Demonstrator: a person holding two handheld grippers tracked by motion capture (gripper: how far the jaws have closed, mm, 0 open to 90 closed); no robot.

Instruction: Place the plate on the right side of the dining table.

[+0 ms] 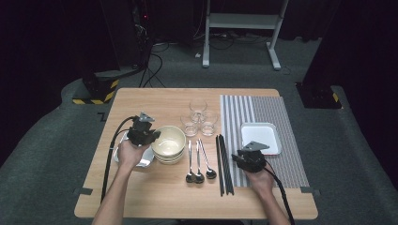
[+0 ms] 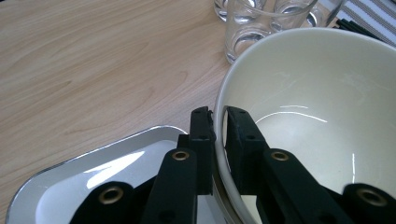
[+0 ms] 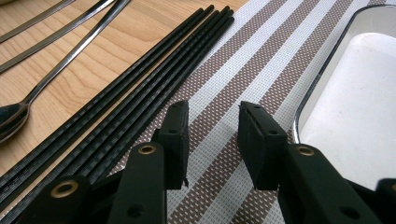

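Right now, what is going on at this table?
A person is working at a set table with a hand-held gripper in each hand. The left gripper is shut on the rim of the top bowl of a stack, beside a metal tray. The right gripper hangs open above the striped mat, between the chopsticks and a white tray.

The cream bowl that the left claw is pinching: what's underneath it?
Under the top bowl sit more stacked bowls, count unclear. Beside them lies a silver tray. The left gripper clamps the top bowl's rim. The table beneath the stack is hidden.
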